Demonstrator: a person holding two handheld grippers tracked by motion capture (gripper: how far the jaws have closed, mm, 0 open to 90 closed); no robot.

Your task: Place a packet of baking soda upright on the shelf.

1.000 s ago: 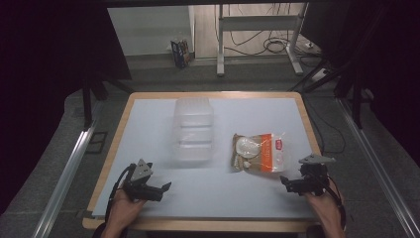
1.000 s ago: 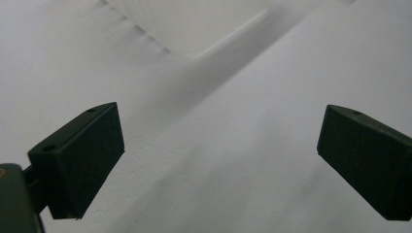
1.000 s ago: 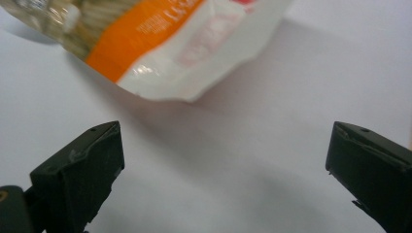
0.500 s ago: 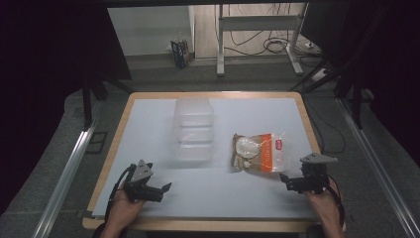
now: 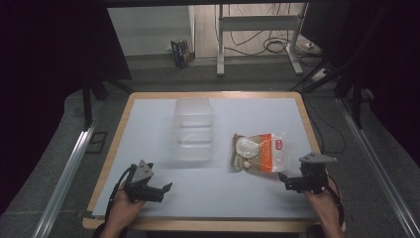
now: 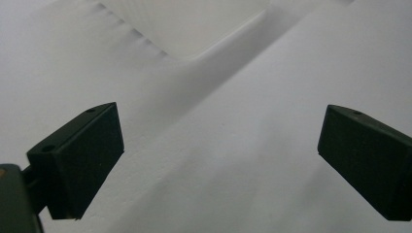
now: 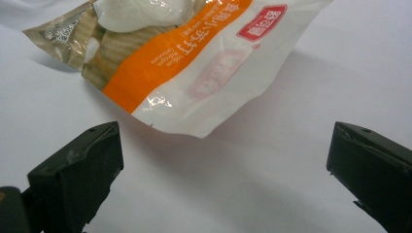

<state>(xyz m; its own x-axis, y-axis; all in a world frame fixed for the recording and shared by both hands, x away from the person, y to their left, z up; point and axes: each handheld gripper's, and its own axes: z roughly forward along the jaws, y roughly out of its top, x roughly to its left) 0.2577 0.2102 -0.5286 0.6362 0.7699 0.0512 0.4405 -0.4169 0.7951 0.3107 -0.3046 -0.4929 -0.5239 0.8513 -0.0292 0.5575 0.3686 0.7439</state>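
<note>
The work looked to be at its start, the approach before a first grasp. The right gripper hovered near the table's right front corner, fingers released, just short of the snack packet, which lay flat right of the table's middle. The left gripper, fingers also released, waited near the front left, below the clear plastic container at mid-table. Next, the right fingers likely needed to advance and straddle the packet's near edge. Bare table lay along the front edge.
</note>
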